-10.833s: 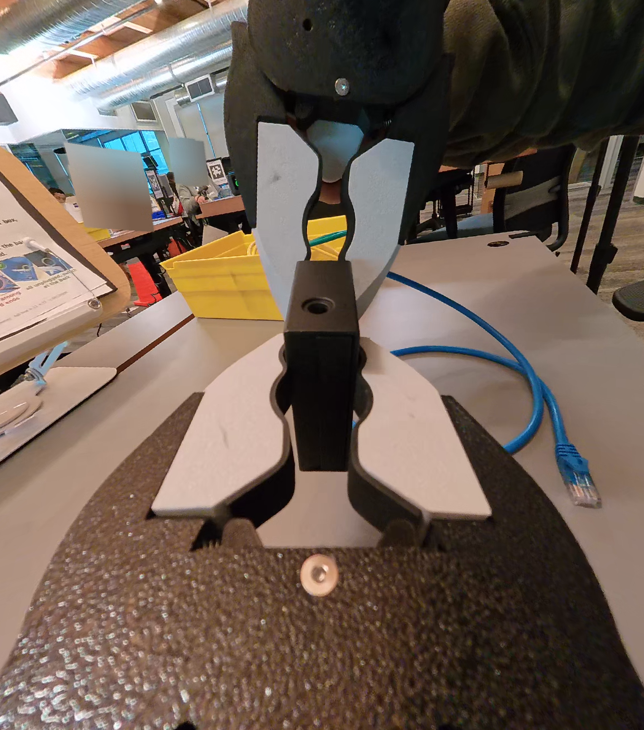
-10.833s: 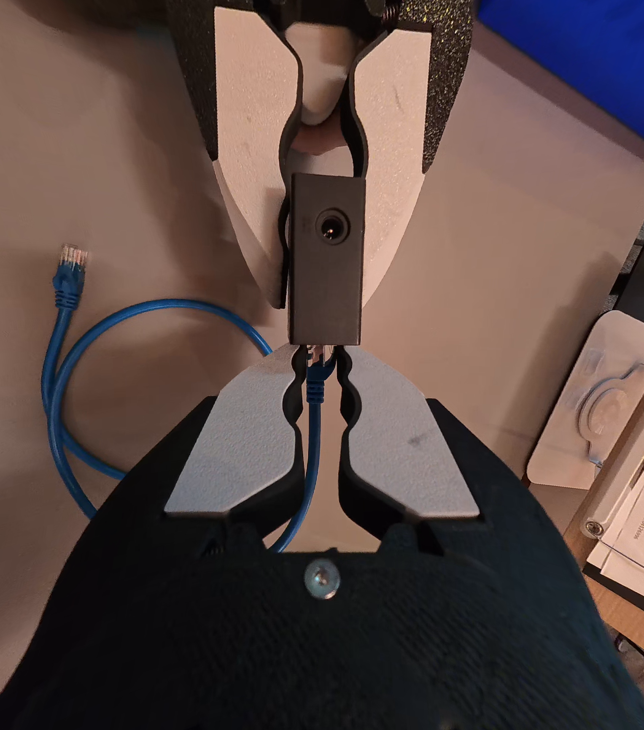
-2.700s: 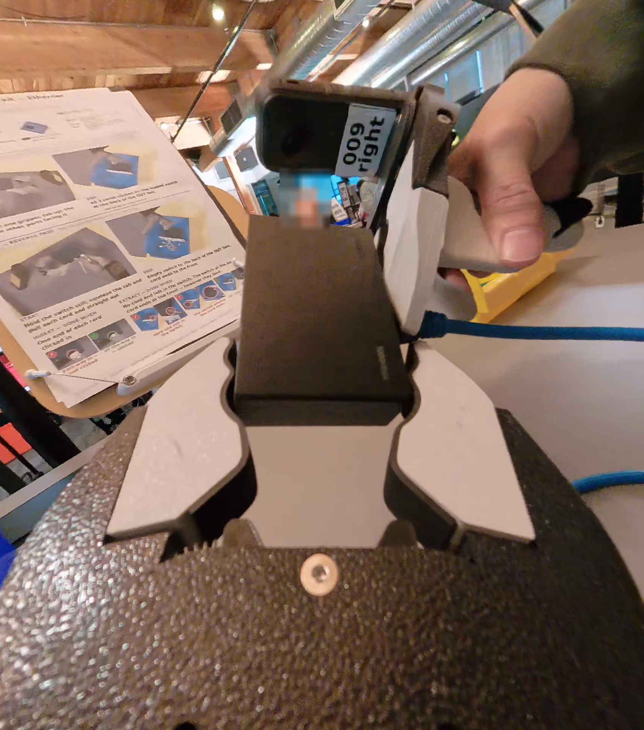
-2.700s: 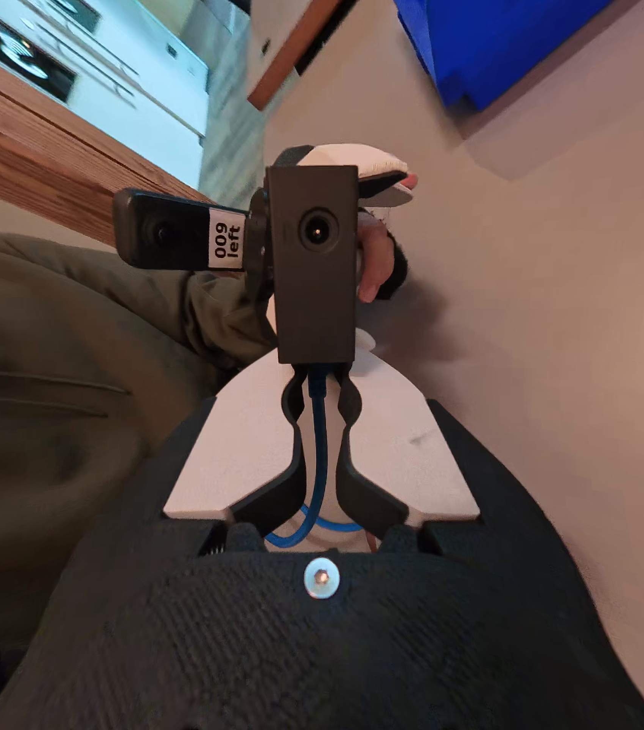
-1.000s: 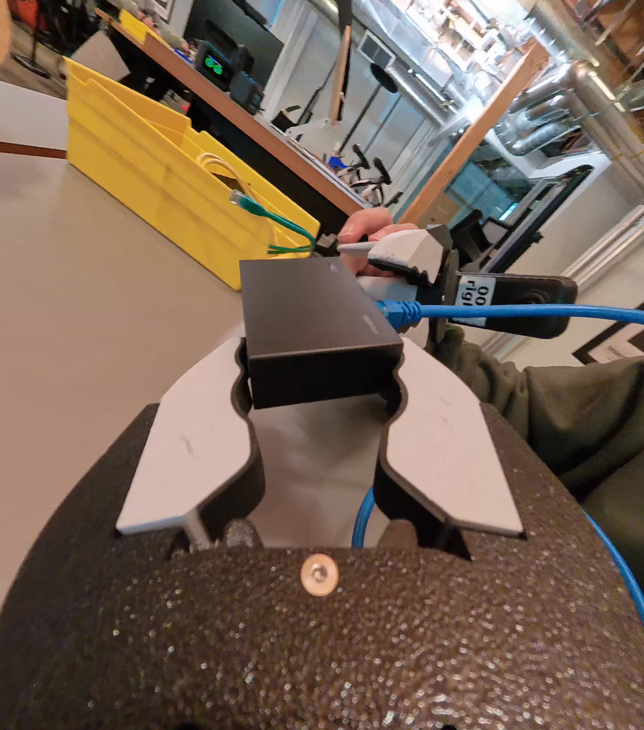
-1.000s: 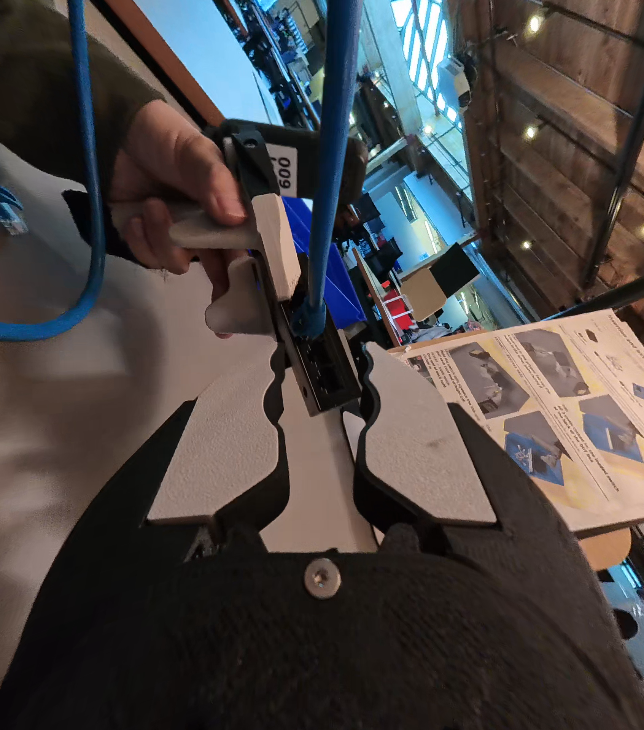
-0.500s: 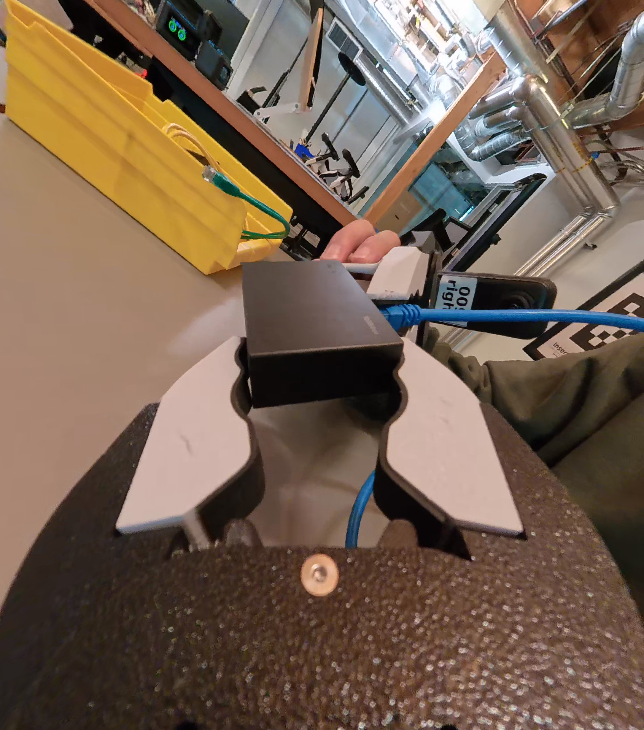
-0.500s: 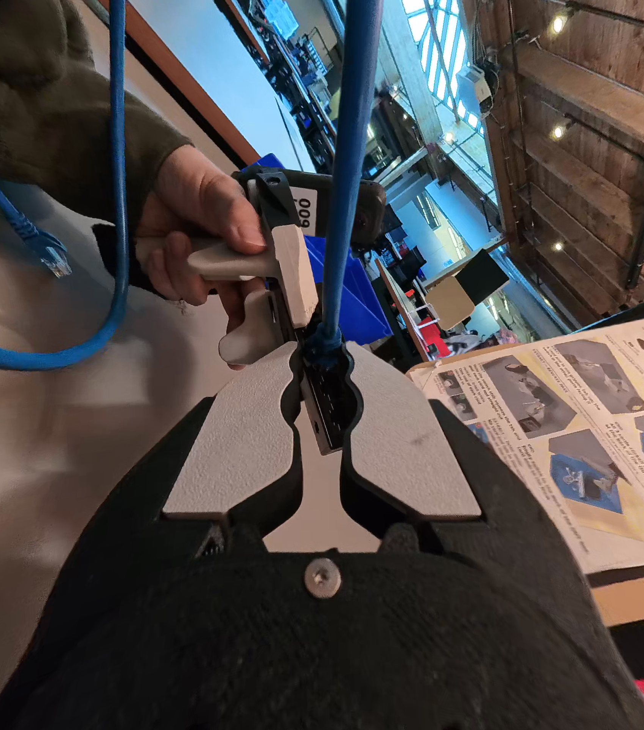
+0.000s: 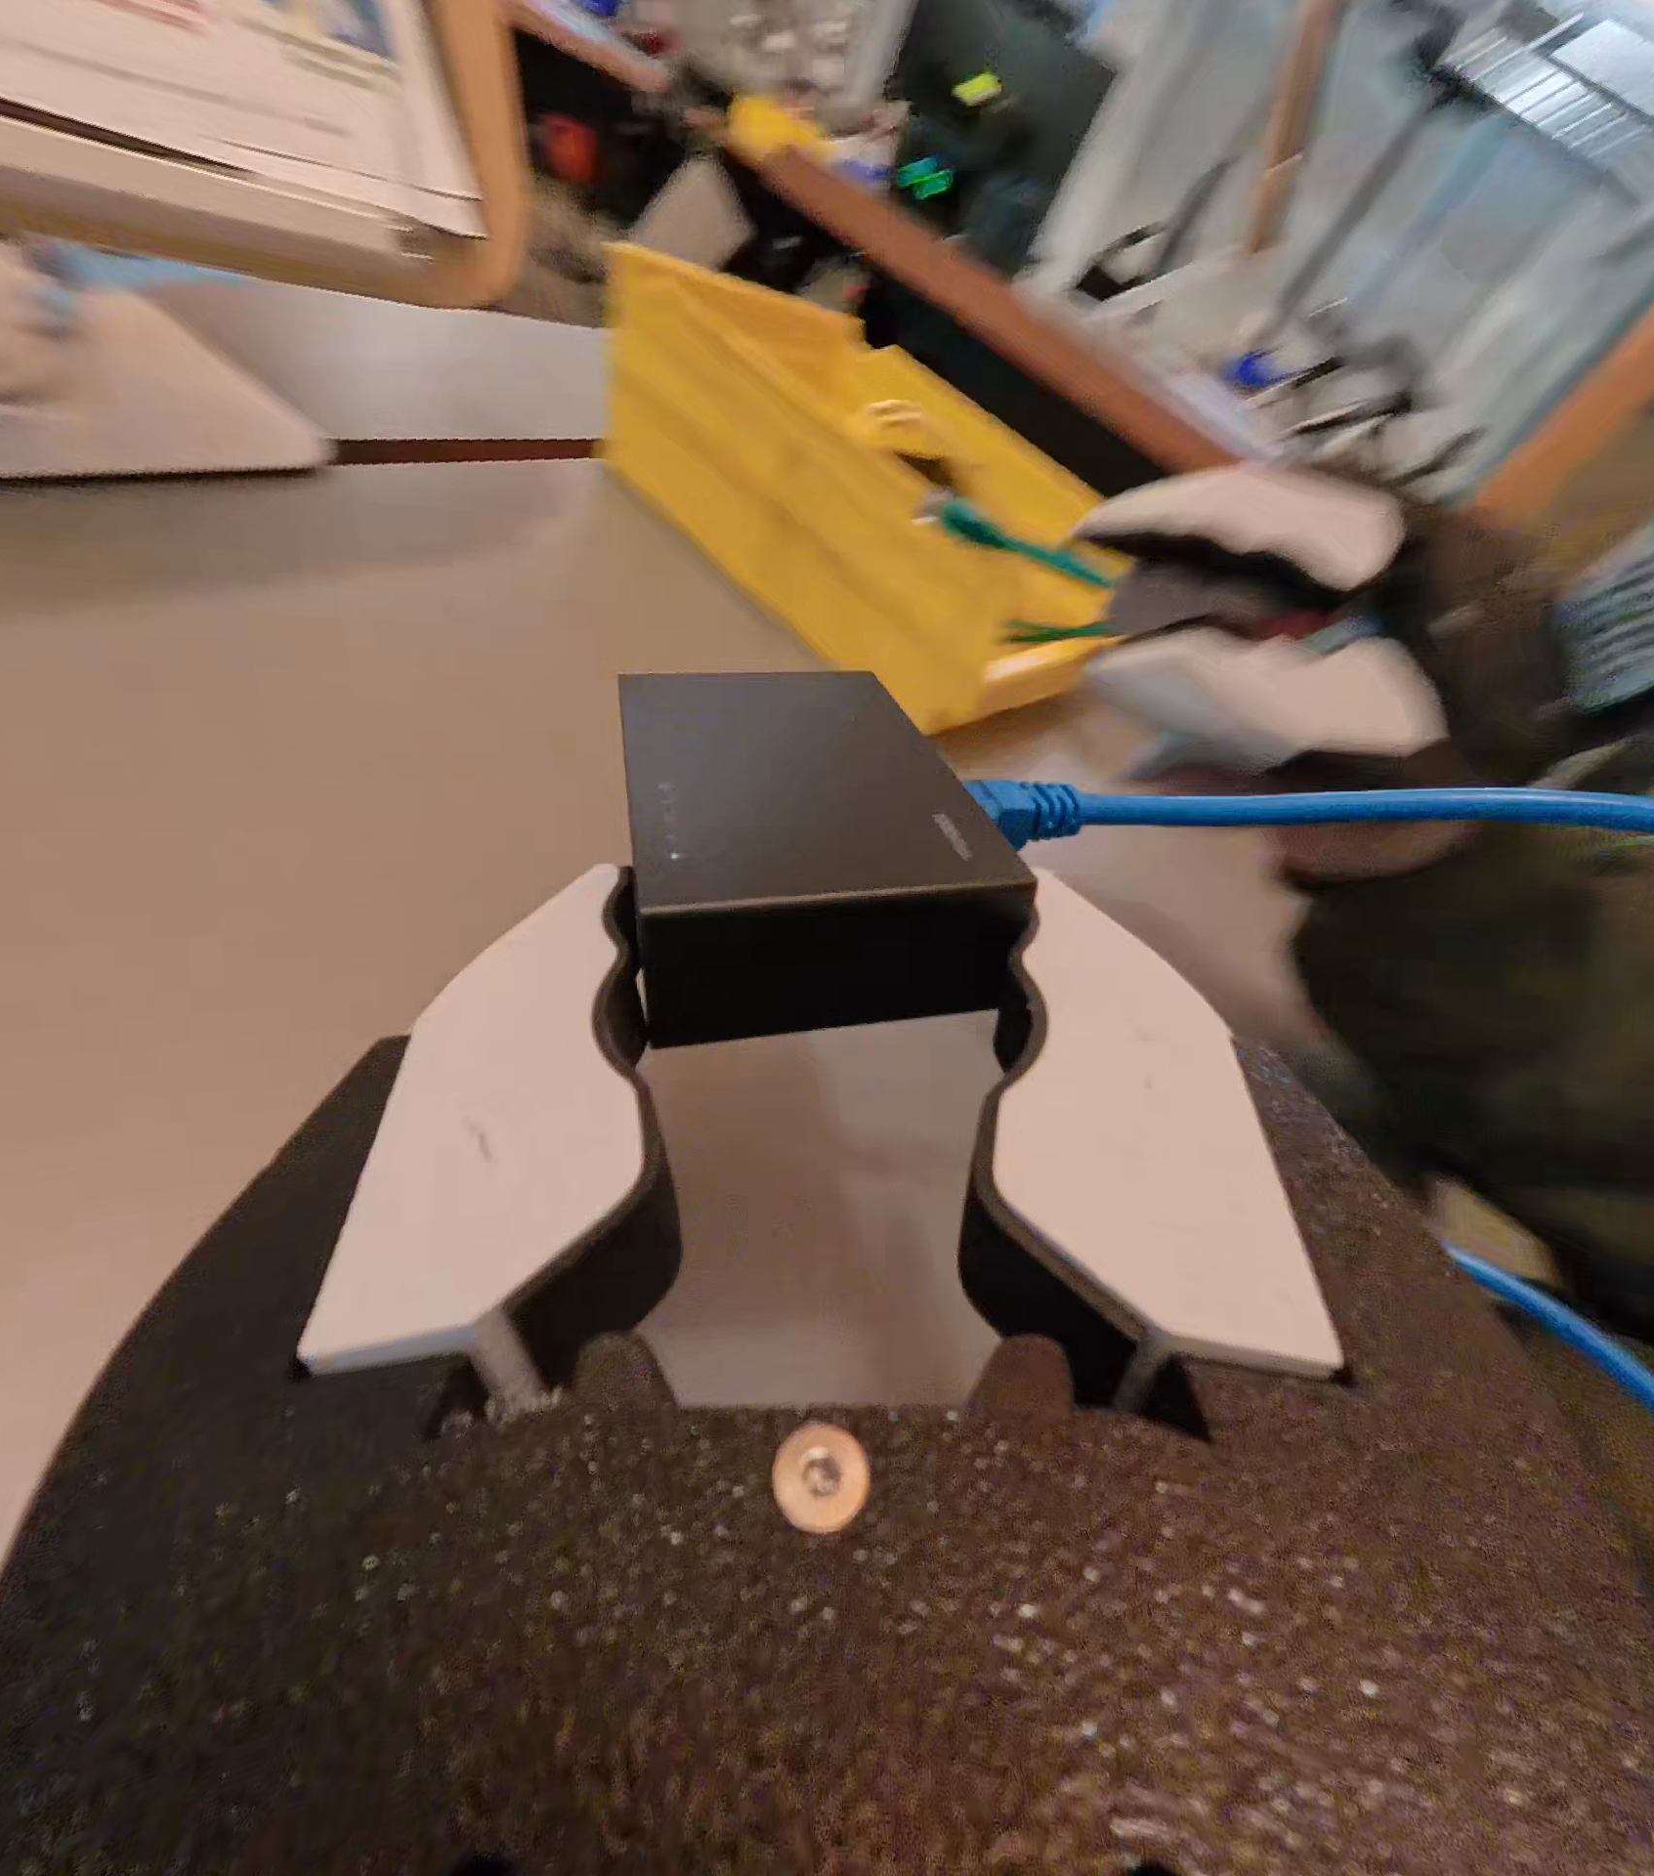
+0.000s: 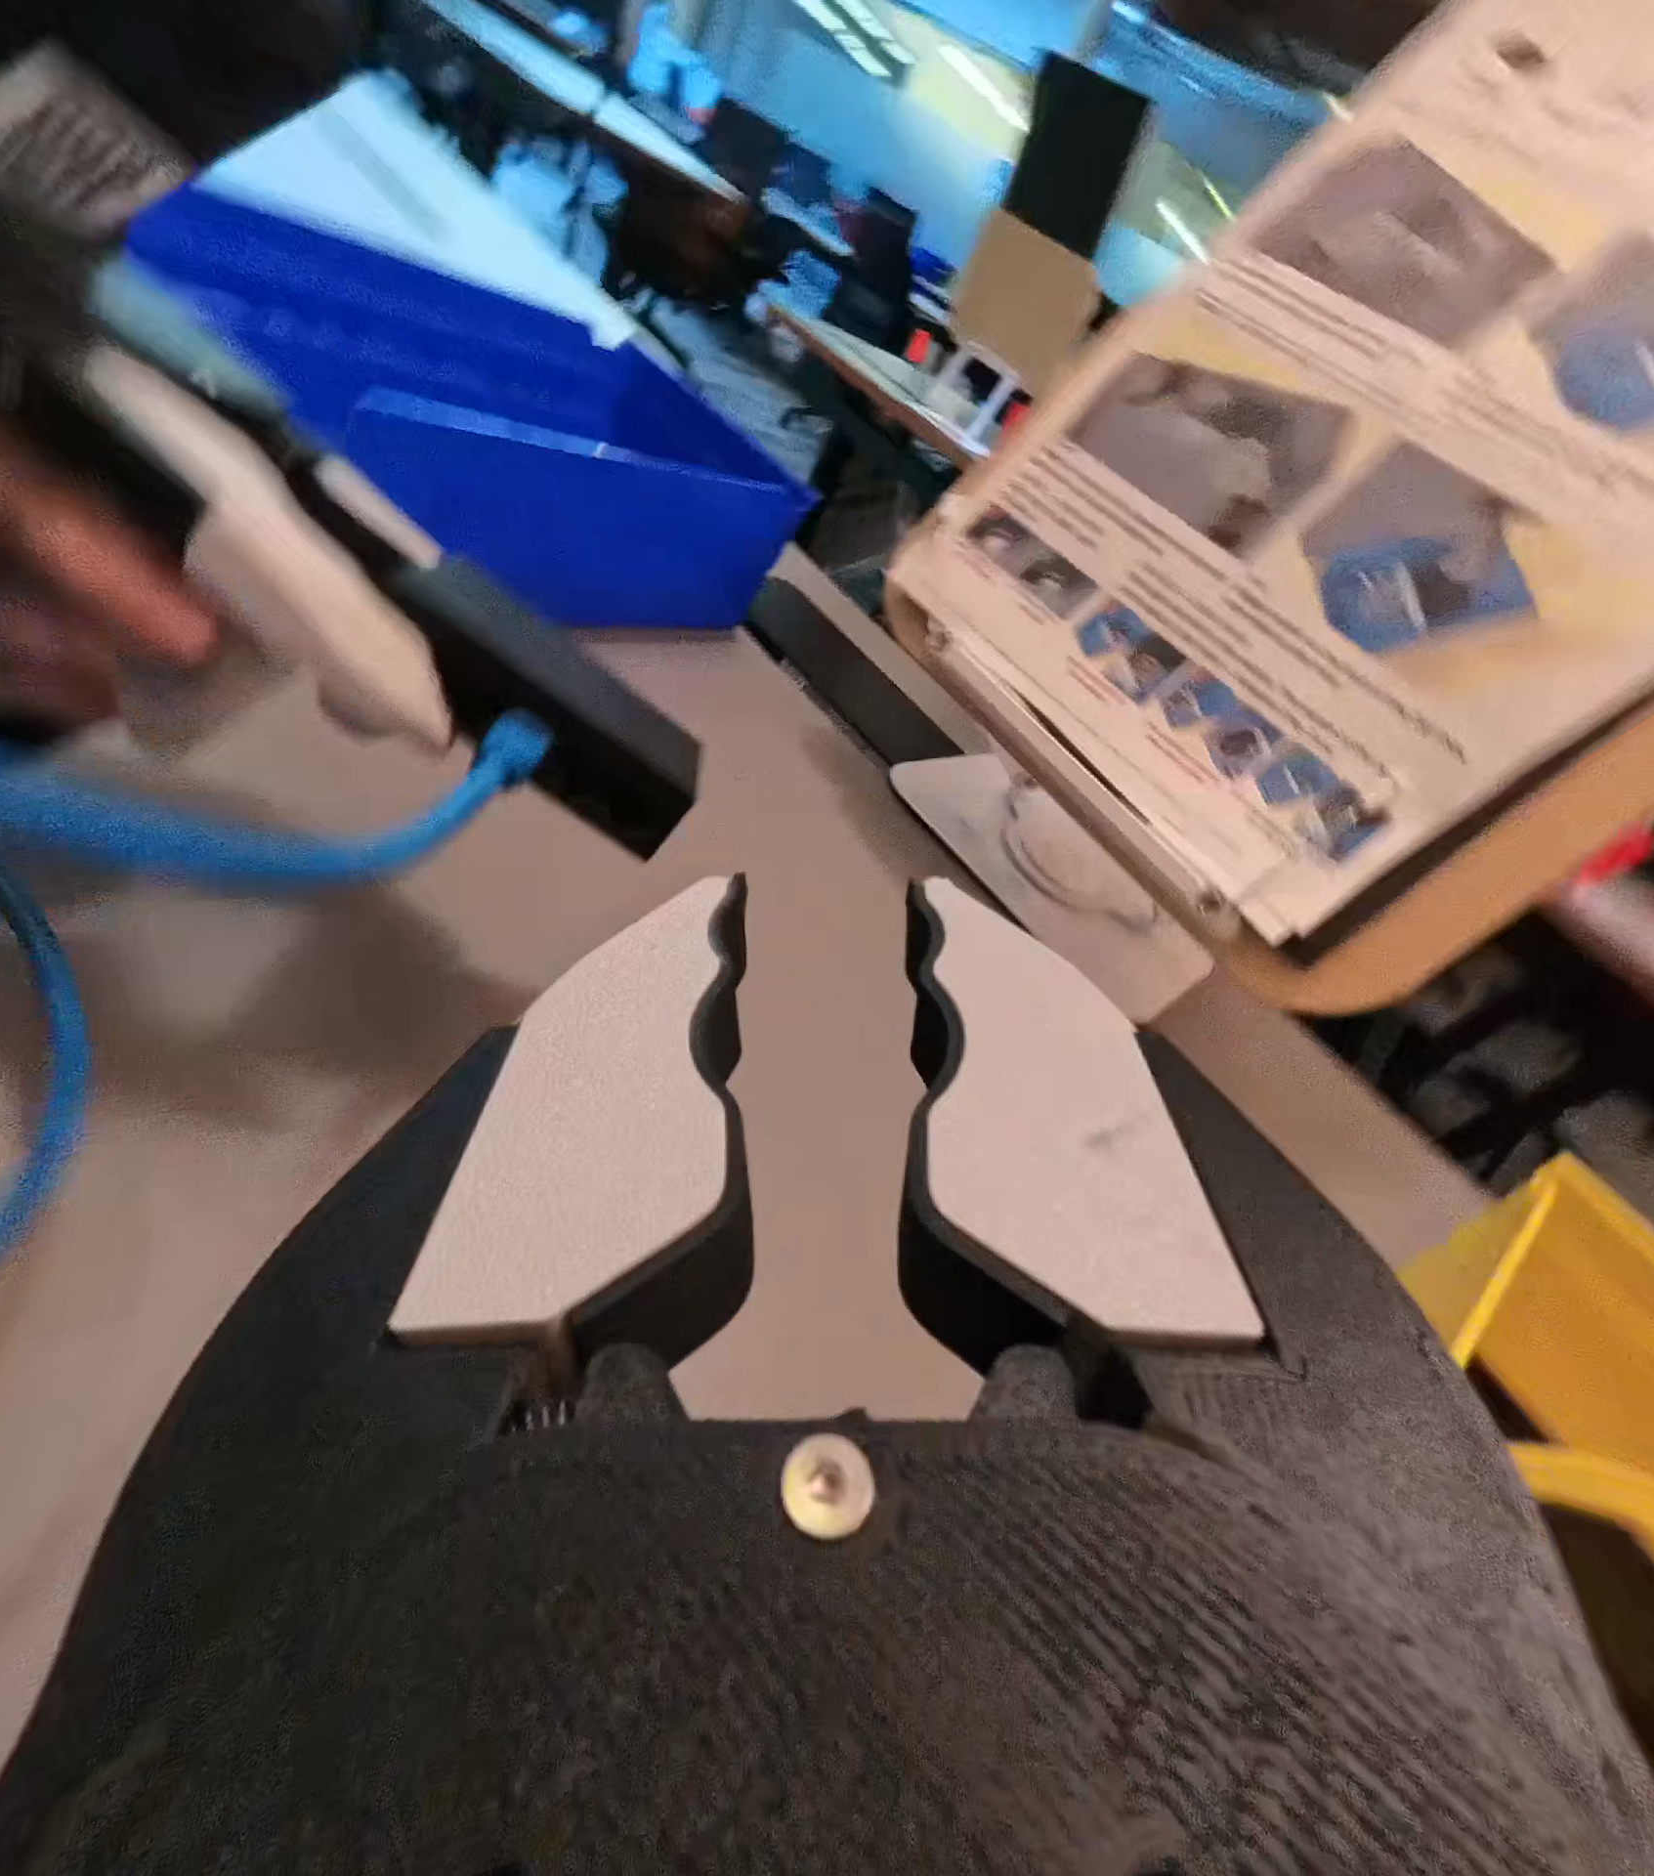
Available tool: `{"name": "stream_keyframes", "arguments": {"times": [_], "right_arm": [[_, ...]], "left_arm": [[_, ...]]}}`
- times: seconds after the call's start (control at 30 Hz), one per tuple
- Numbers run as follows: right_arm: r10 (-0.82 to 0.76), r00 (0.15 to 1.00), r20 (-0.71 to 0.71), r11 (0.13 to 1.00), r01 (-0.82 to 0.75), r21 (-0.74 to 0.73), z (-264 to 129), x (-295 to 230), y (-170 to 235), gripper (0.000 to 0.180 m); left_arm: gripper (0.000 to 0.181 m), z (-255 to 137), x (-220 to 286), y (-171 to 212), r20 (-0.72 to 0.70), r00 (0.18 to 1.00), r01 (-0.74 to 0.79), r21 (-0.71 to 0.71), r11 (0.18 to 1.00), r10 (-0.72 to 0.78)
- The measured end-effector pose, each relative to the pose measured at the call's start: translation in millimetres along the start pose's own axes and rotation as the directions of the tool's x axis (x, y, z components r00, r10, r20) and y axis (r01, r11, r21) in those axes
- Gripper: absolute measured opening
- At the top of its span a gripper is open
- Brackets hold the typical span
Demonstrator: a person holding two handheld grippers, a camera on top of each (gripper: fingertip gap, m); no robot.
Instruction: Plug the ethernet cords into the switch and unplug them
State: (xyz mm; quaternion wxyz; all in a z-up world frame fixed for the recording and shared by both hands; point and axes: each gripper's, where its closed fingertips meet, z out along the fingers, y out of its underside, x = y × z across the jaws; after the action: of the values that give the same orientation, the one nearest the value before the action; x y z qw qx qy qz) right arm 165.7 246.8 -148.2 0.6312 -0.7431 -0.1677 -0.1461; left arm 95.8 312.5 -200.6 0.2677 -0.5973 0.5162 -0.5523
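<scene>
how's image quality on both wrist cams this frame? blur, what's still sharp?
Left wrist view: left gripper and black switch sharp, blue cord fairly crisp; yellow bin and right gripper motion-smeared. Right wrist view: right gripper sharp, jaws apart and empty; switch, cord, hand, instruction sheet and blue bin all smeared. Wide-angle bending in both.

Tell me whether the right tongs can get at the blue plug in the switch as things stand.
Probably yes. The right tongs are open and empty, and the blue plug sticks out of the free side of the switch, which the left tongs grip by its near end. Nothing blocks it.
</scene>
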Motion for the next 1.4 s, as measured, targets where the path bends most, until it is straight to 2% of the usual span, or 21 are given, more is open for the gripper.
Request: {"name": "stream_keyframes", "arguments": {"times": [0.07, 0.13, 0.17, 0.23, 0.33, 0.4, 0.5, 0.53, 0.57, 0.63, 0.7, 0.77, 0.87, 1.03, 1.13, 1.17, 1.2, 1.23, 1.3, 1.4], "right_arm": [[0.144, 0.989, 0.013, 0.989, -0.144, 0.010, -7.4, 8.0, -15.8, 0.032], [0.182, 0.977, 0.110, 0.983, -0.183, -0.007, -5.8, -5.2, -34.3, 0.033], [0.197, 0.969, 0.149, 0.980, -0.190, -0.064, -1.6, -13.2, -35.2, 0.036], [0.246, 0.935, 0.254, 0.955, -0.189, -0.227, 8.8, -35.2, -24.3, 0.049], [0.291, 0.906, 0.309, 0.924, -0.182, -0.335, 25.2, -51.9, -5.6, 0.048], [0.308, 0.904, 0.297, 0.915, -0.196, -0.352, 33.9, -54.6, 2.9, 0.042], [0.289, 0.902, 0.321, 0.910, -0.155, -0.385, 38.4, -65.7, 14.5, 0.038], [0.254, 0.911, 0.325, 0.922, -0.127, -0.366, 39.8, -67.5, 14.1, 0.031], [0.198, 0.927, 0.318, 0.942, -0.090, -0.324, 41.0, -66.5, 10.4, 0.014], [0.082, 0.950, 0.300, 0.963, 0.001, -0.269, 39.4, -63.0, 6.6, 0.013], [0.087, 0.939, 0.332, 0.964, 0.004, -0.264, 34.0, -64.5, 4.6, 0.013], [0.146, 0.893, 0.426, 0.971, -0.048, -0.232, 25.9, -69.6, -1.5, 0.013], [0.253, 0.762, 0.596, 0.967, -0.174, -0.188, 10.3, -81.4, -13.6, 0.012], [0.341, 0.583, 0.738, 0.932, -0.310, -0.186, -10.6, -83.6, -23.9, 0.012], [0.292, 0.582, 0.759, 0.953, -0.241, -0.182, -15.3, -88.8, -22.0, 0.013], [0.276, 0.568, 0.776, 0.960, -0.211, -0.186, -17.9, -92.9, -21.5, 0.012], [0.253, 0.575, 0.779, 0.967, -0.175, -0.185, -18.2, -95.6, -19.5, 0.012], [0.234, 0.595, 0.769, 0.972, -0.131, -0.194, -16.8, -96.2, -14.7, 0.011], [0.224, 0.602, 0.767, 0.973, -0.098, -0.207, -14.9, -97.9, -11.5, 0.011], [0.201, 0.586, 0.785, 0.976, -0.049, -0.213, -10.7, -105.6, -7.7, 0.011]], "left_arm": [[0.067, 0.5, -13.2, 1.6, 0.135, 0.986, -0.092, -0.029, 0.995, 0.095], [0.067, 3.9, -16.0, 1.2, 0.194, 0.971, -0.138, -0.029, 0.990, 0.141], [0.067, 6.2, -14.7, 0.9, 0.203, 0.968, -0.147, -0.022, 0.989, 0.149], [0.067, 9.5, -10.6, -1.0, 0.214, 0.960, -0.183, -0.010, 0.983, 0.180], [0.067, 10.7, -4.1, -4.6, 0.227, 0.937, -0.270, -0.010, 0.963, 0.265], [0.067, 9.2, 0.8, -9.4, 0.230, 0.926, -0.310, 0.005, 0.951, 0.301], [0.067, 6.7, 6.9, -15.8, 0.234, 0.916, -0.342, 0.030, 0.939, 0.326], [0.067, 6.9, 8.3, -16.1, 0.230, 0.915, -0.347, 0.027, 0.937, 0.332], [0.067, 7.5, 8.6, -15.1, 0.230, 0.912, -0.353, 0.017, 0.936, 0.340], [0.067, 7.8, 10.4, -15.7, 0.231, 0.900, -0.383, 0.022, 0.923, 0.369], [0.067, 7.9, 14.8, -14.1, 0.198, 0.886, -0.430, 0.017, 0.903, 0.419], [0.071, 5.5, 27.3, -14.1, 0.098, 0.880, -0.473, 0.069, 0.878, 0.466], [0.099, -4.2, 50.8, -15.9, -0.089, 0.888, -0.433, 0.172, 0.885, 0.452], [0.103, -25.2, 72.0, -14.2, -0.288, 0.844, -0.380, 0.273, 0.884, 0.452], [0.100, -26.0, 72.4, -15.6, -0.315, 0.856, -0.330, 0.279, 0.902, 0.411], [0.108, -22.1, 69.9, -13.0, -0.310, 0.866, -0.324, 0.251, 0.912, 0.393], [0.132, -18.7, 69.8, -8.3, -0.320, 0.868, -0.324, 0.217, 0.921, 0.381], [0.136, -17.1, 71.5, -3.9, -0.334, 0.863, -0.331, 0.195, 0.923, 0.380], [0.129, -14.2, 77.9, 4.5, -0.362, 0.842, -0.363, 0.167, 0.917, 0.399], [0.129, -5.2, 88.7, 15.3, -0.385, 0.815, -0.414, 0.132, 0.900, 0.432]]}}
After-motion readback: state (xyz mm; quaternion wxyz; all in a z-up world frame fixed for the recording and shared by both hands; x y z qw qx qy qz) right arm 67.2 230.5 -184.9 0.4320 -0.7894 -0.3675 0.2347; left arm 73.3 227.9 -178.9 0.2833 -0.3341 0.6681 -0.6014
